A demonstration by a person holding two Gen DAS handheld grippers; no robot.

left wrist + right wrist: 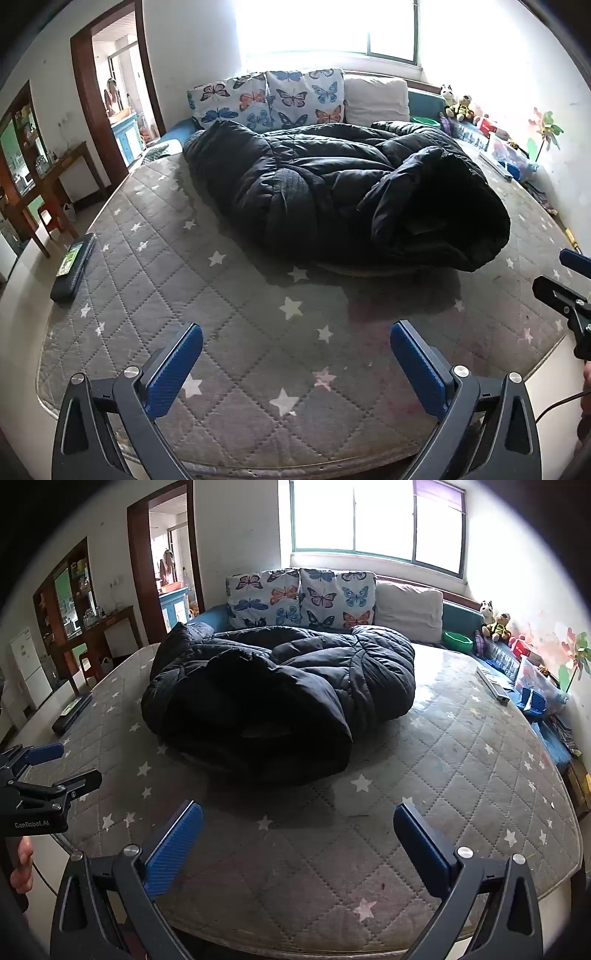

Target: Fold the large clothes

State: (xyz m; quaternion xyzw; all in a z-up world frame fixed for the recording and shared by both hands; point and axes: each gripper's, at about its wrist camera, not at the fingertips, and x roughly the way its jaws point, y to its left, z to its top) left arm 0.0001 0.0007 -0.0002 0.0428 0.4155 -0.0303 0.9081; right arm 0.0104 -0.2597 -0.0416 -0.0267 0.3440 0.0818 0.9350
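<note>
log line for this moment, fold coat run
left gripper: open, empty | right gripper: open, empty | black puffer coat: bunched on mattress, untouched

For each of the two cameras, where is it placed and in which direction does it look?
Left wrist view: on the left gripper, over the mattress's near edge, facing the black puffer coat and window; its open blue fingers show, the right gripper at right.
Right wrist view: on the right gripper, facing likewise; open fingers show, the left gripper and a hand at left.
Shared: coat, mattress, butterfly pillows, doorway.
</note>
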